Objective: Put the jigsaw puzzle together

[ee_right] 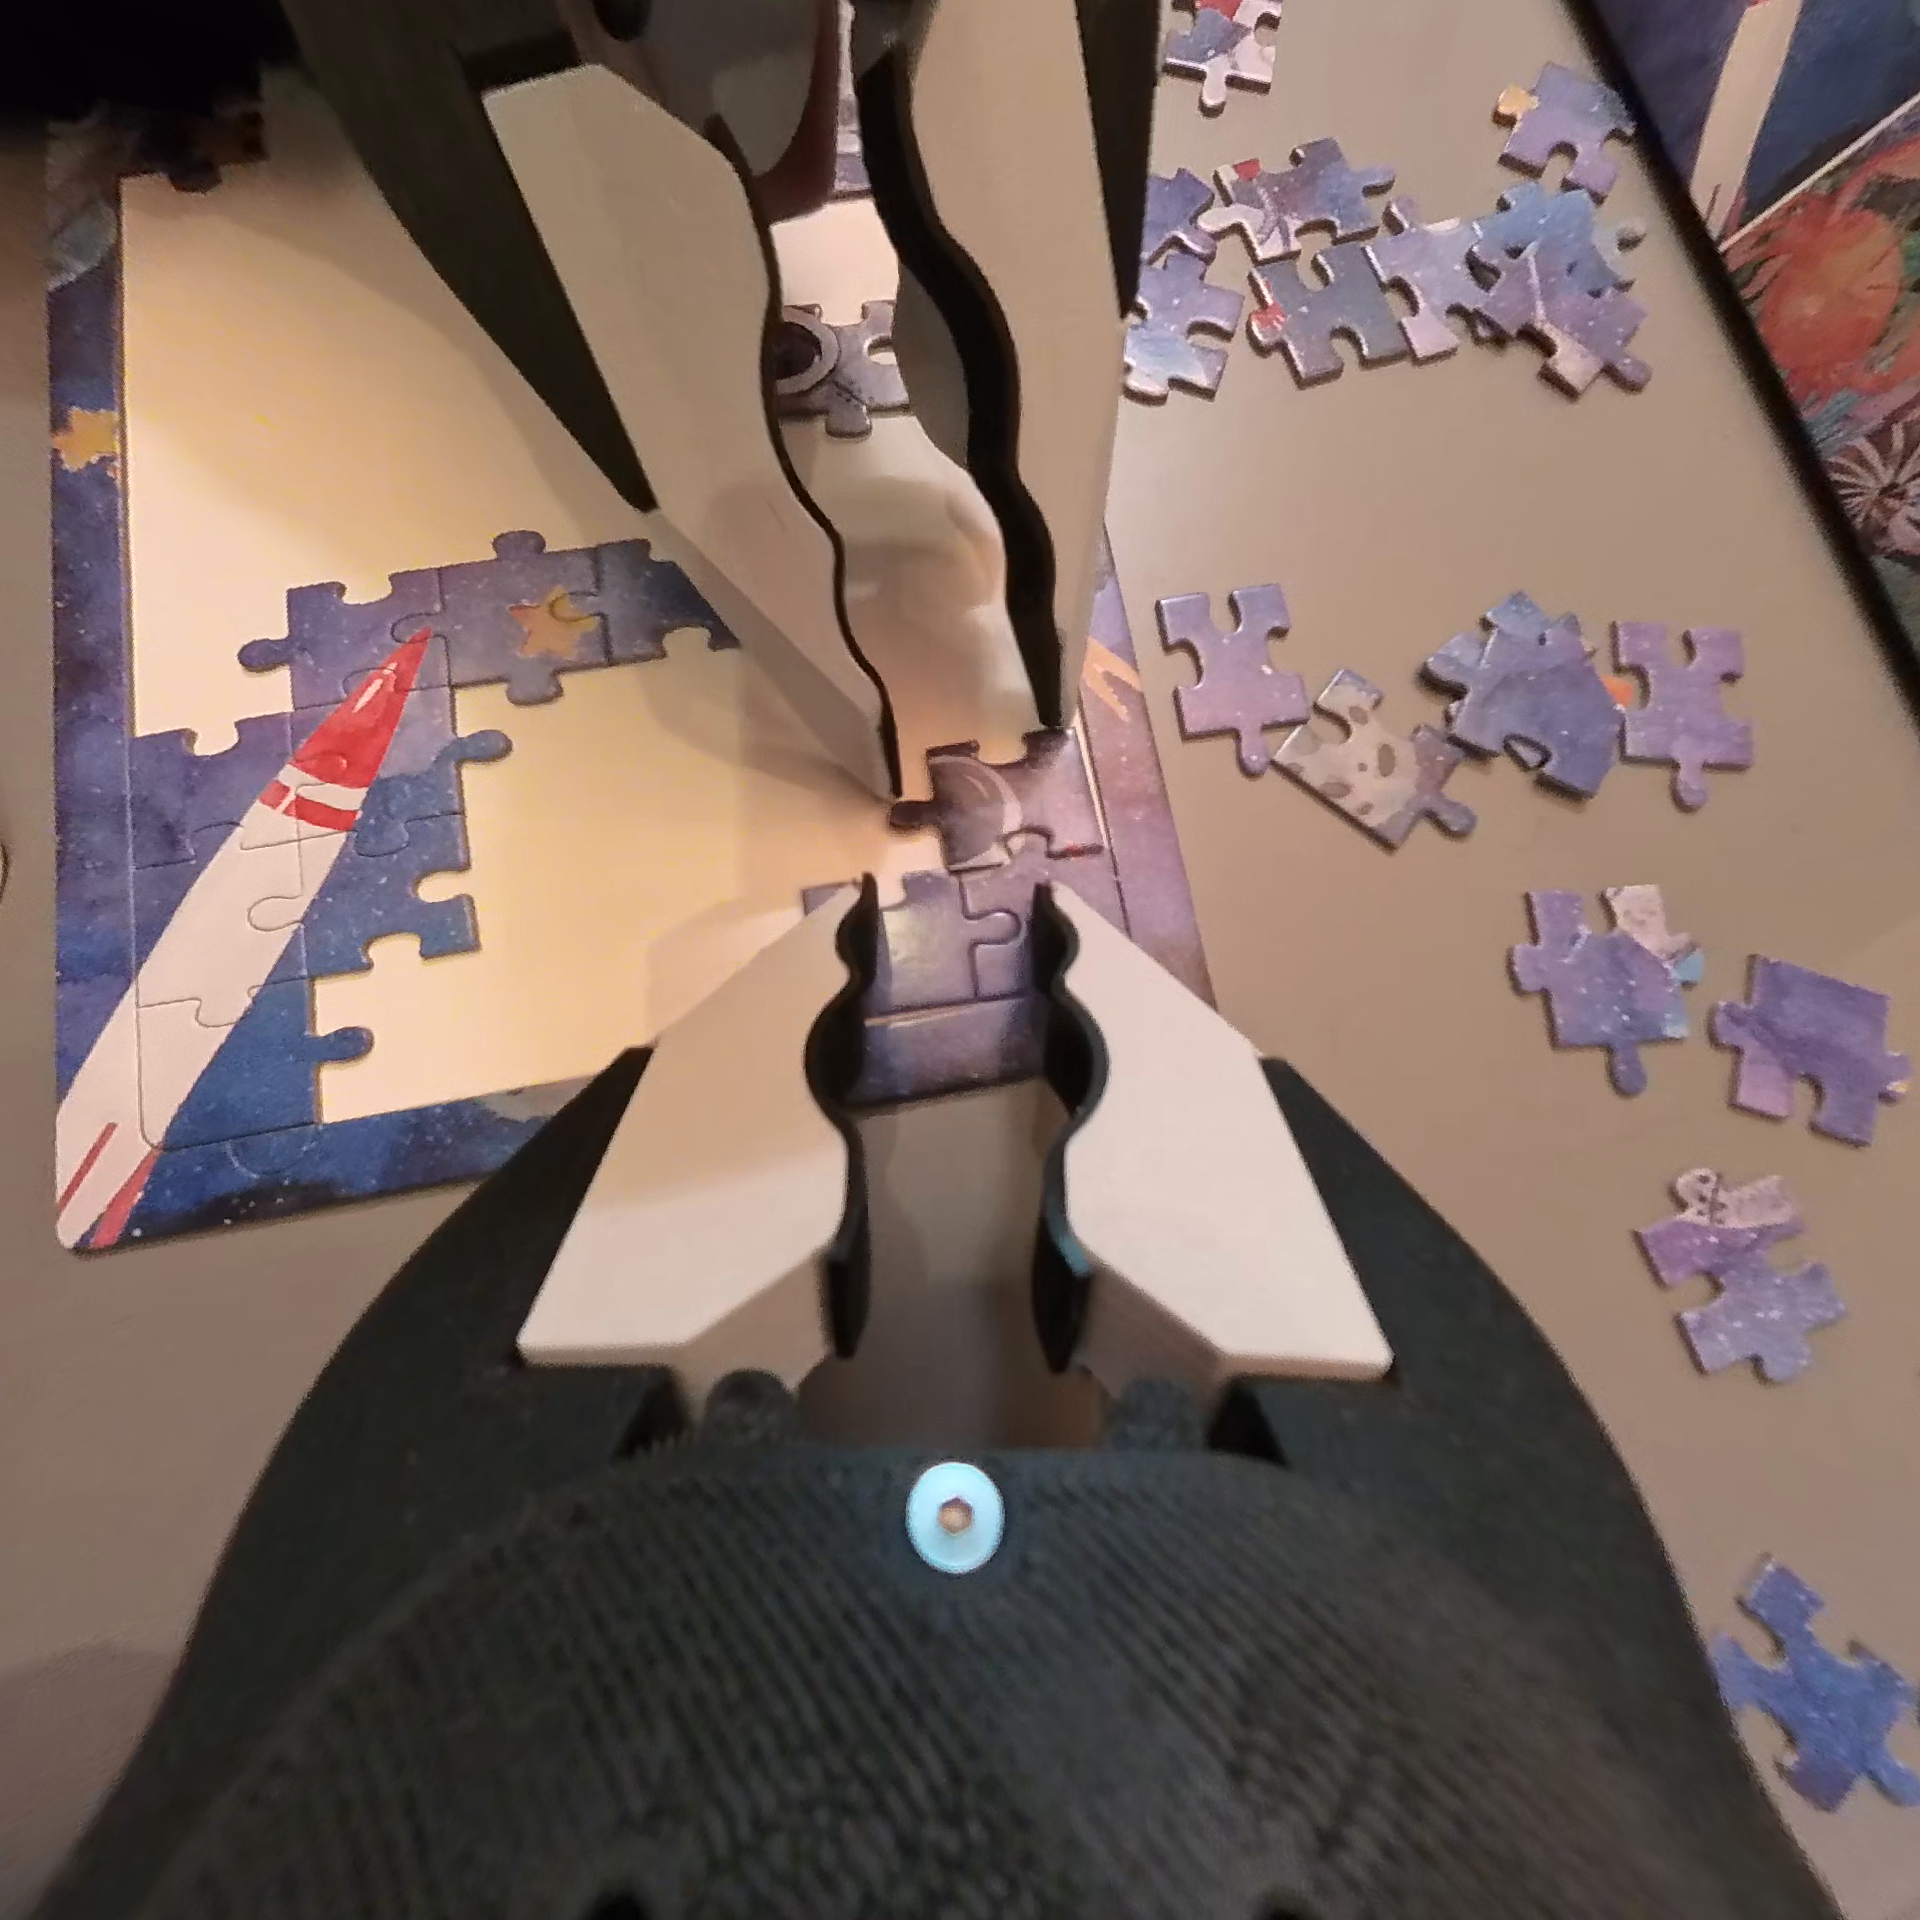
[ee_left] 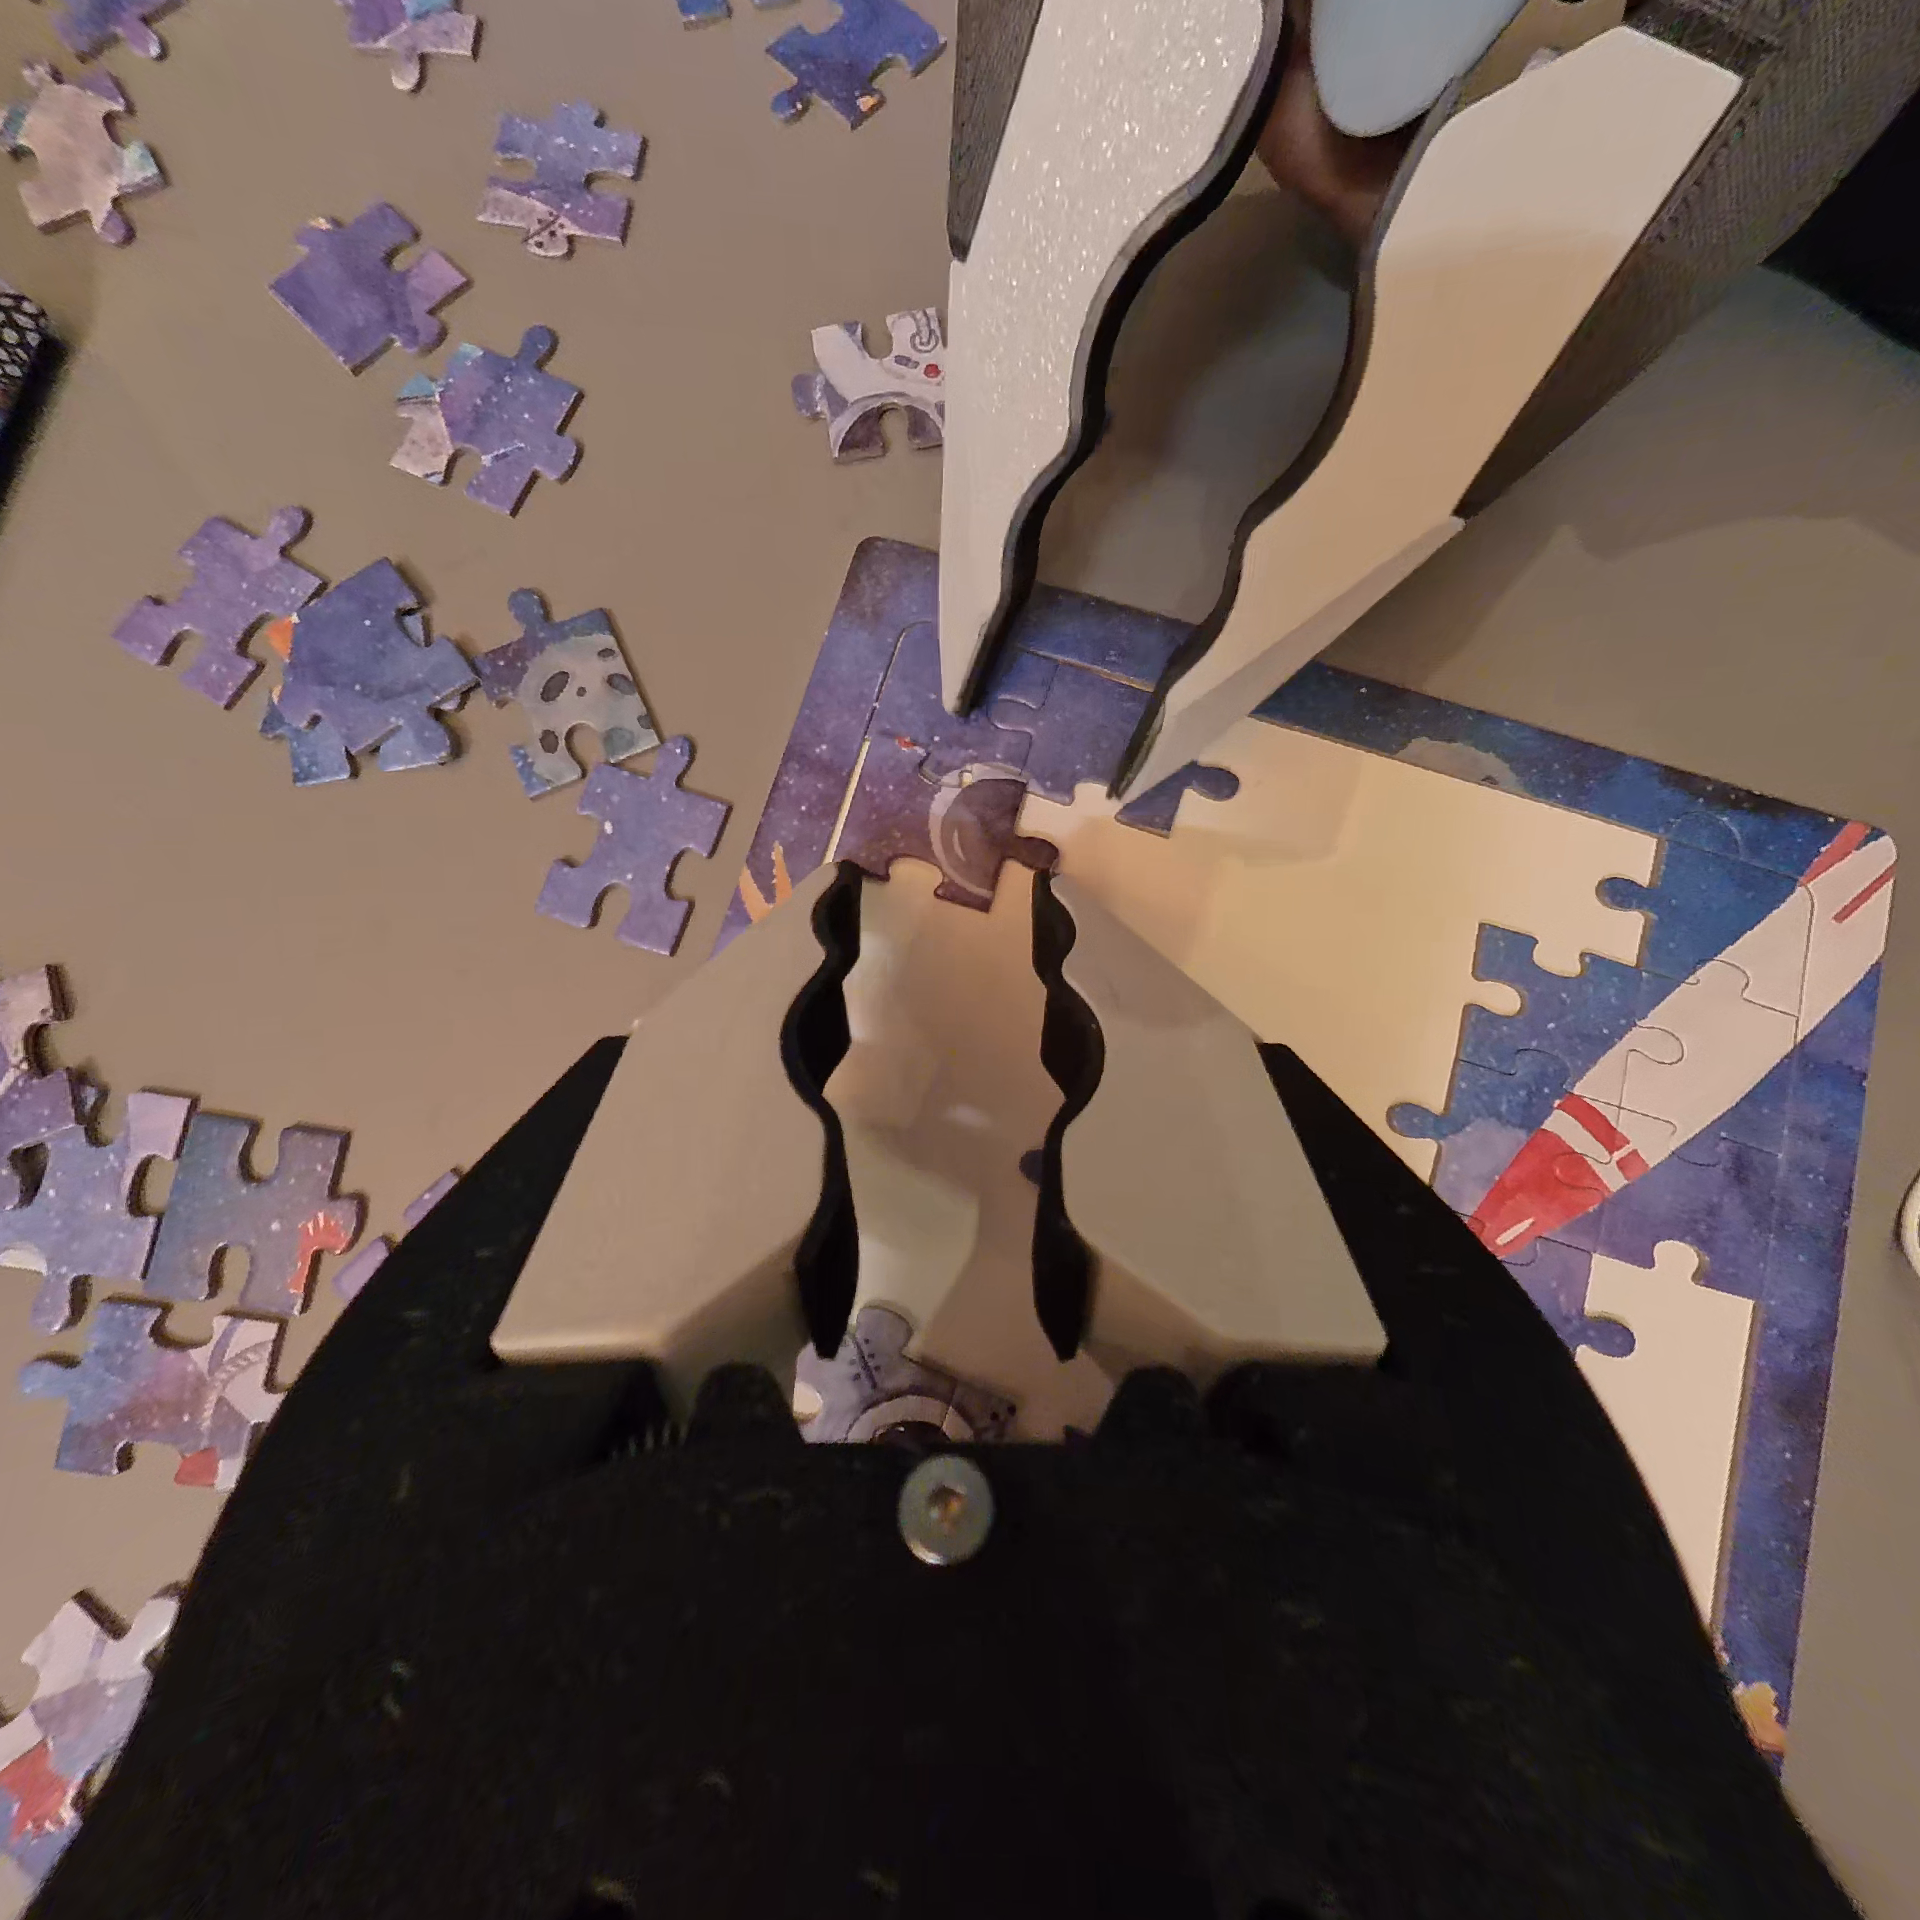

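Observation:
A puzzle tray [ee_left: 800, 727] with a blue-purple rim and a cream floor lies on the grey table. A purple piece with a helmet on it [ee_left: 966, 821] lies flat near the tray's corner, joined to two purple pieces [ee_right: 935, 935] in the corner. My left gripper [ee_left: 945, 878] is open, and its fingertips stand at either side of the helmet piece [ee_right: 977, 805] without gripping it. My right gripper [ee_right: 954, 891] is open, and its fingertips [ee_left: 971, 696] rest down on the corner pieces. The two grippers face each other, tips close together. Neither holds anything.
A joined section with a red and white rocket [ee_left: 1714, 1039] fills the tray's other side [ee_right: 312, 831]. Several loose purple pieces [ee_left: 364, 675] lie scattered on the table beside the tray [ee_right: 1538, 707]. A colourful printed sheet [ee_right: 1829, 312] lies at the table's edge. Only a small space, under 4 cm, lies between the two pairs of fingers.

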The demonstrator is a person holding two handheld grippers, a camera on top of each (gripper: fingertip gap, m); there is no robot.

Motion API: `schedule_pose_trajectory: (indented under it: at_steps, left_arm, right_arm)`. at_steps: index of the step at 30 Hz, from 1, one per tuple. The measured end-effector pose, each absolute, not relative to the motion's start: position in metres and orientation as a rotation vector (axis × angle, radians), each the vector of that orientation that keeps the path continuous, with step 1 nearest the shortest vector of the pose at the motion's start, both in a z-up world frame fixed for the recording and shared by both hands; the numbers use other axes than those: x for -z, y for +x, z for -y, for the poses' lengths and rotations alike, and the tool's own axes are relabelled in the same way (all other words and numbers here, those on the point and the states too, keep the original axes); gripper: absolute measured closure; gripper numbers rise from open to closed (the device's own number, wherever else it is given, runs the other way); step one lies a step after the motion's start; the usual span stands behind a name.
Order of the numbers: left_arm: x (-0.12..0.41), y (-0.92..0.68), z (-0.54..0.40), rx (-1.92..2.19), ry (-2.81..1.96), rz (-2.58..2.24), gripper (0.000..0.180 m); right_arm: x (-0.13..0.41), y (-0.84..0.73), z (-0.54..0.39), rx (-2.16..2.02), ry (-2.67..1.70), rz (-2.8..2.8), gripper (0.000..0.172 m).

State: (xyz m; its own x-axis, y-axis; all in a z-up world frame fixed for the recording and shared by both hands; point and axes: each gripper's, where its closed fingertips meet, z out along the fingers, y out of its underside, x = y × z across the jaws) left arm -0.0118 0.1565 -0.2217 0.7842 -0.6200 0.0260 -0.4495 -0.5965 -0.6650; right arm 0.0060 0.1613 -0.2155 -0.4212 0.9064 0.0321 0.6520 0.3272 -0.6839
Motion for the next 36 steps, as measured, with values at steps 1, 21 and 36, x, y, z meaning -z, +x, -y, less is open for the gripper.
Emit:
schedule_pose_trajectory:
  at_steps: [1, 21, 36]
  left_arm:
    - [0.222, -0.012, -0.157, 0.331, -2.311, -0.789, 0.148]
    - [0.221, -0.019, -0.16, 0.265, -2.31, -0.77, 0.15]
    - [0.219, -0.013, -0.16, 0.245, -2.276, -0.806, 0.151]
  right_arm:
    - [0.215, 0.005, -0.159, -0.85, -1.369, 2.189, 0.144]
    - [0.217, 0.006, -0.148, -0.888, -1.34, 2.231, 0.145]
    - [0.218, 0.004, -0.151, -0.874, -1.355, 2.219, 0.144]
